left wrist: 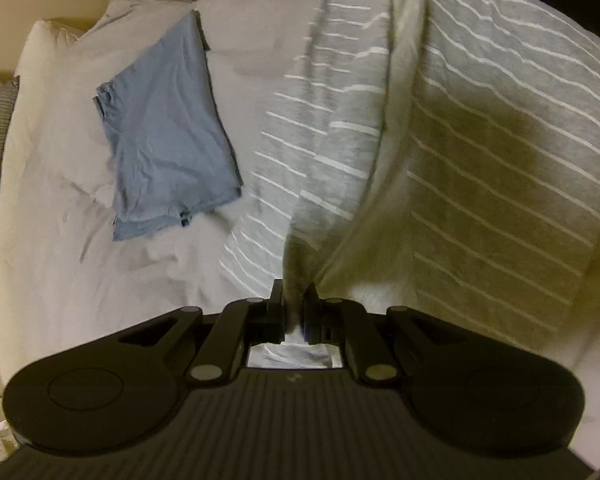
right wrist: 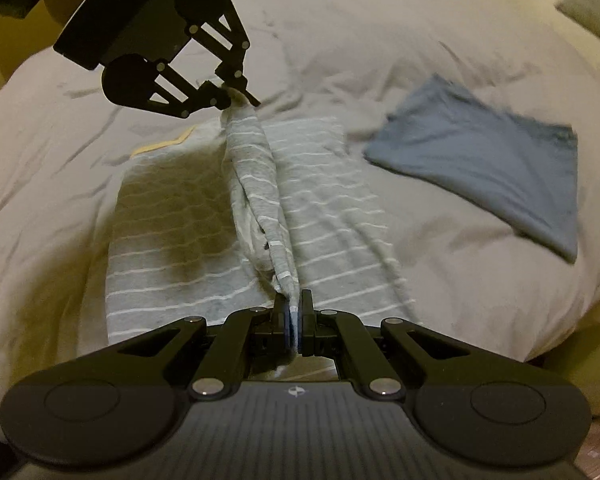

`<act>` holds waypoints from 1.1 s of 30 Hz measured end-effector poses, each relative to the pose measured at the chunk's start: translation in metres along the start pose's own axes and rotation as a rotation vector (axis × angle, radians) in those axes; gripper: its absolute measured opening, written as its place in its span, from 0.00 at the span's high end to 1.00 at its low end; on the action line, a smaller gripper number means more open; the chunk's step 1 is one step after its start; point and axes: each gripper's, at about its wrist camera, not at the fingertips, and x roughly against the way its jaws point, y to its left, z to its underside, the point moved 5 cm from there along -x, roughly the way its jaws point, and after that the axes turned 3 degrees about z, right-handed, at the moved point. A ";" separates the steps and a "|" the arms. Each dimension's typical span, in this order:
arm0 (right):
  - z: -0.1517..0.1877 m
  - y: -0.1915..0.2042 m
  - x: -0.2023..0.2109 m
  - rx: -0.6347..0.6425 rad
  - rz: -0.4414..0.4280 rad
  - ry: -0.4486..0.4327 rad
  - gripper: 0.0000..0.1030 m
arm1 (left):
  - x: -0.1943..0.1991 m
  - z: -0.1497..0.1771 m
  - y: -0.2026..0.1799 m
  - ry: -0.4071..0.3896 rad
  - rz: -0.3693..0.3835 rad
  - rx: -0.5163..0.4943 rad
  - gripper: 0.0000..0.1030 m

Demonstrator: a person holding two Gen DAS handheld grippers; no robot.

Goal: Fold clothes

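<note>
Both claws were clamped on the grey white-striped cotton shirt (right wrist: pixel 204 208), left gripper (right wrist: pixel 236 98) and right gripper (right wrist: pixel 295 304) lifting one edge taut above the pale bed sheet (right wrist: pixel 440 20); a blue folded garment (right wrist: pixel 484 160) lay just beside it, this fold looked partway

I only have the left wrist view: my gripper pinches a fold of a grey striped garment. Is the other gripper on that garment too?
Observer: Yes. The right gripper is shut on the striped garment, at the opposite end of the raised fold from the left gripper.
Operator: Anything near my gripper that my view misses?
Observer: A yellow strip shows at the garment's edge, on the bed cover just beside the left gripper's end.
</note>
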 end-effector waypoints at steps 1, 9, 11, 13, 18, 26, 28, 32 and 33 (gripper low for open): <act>0.000 -0.007 -0.001 -0.020 -0.006 0.004 1.00 | -0.006 -0.003 0.005 -0.002 0.009 -0.007 0.94; 0.001 -0.052 -0.030 -0.155 -0.028 0.038 1.00 | -0.052 -0.017 0.034 0.006 0.081 -0.018 0.92; 0.003 -0.059 -0.040 -0.188 -0.027 0.049 1.00 | -0.062 -0.016 0.035 0.013 0.094 -0.002 0.90; 0.006 -0.066 -0.047 -0.222 -0.019 0.062 0.96 | -0.071 -0.014 0.039 0.027 0.107 0.050 0.85; 0.019 -0.082 -0.034 -0.332 0.041 0.049 0.76 | -0.080 0.008 0.073 0.066 0.081 0.341 0.72; 0.037 -0.104 -0.015 -0.493 0.126 0.027 0.72 | -0.057 0.035 0.097 0.031 0.039 0.689 0.72; 0.034 -0.093 -0.014 -0.483 0.103 0.018 0.72 | -0.052 0.026 0.089 -0.013 0.065 0.712 0.72; 0.022 -0.070 -0.017 -0.452 0.052 -0.001 0.72 | -0.058 0.001 0.069 -0.057 0.123 0.683 0.72; 0.017 -0.066 -0.020 -0.436 0.042 -0.008 0.72 | -0.061 -0.003 0.065 -0.051 0.125 0.666 0.72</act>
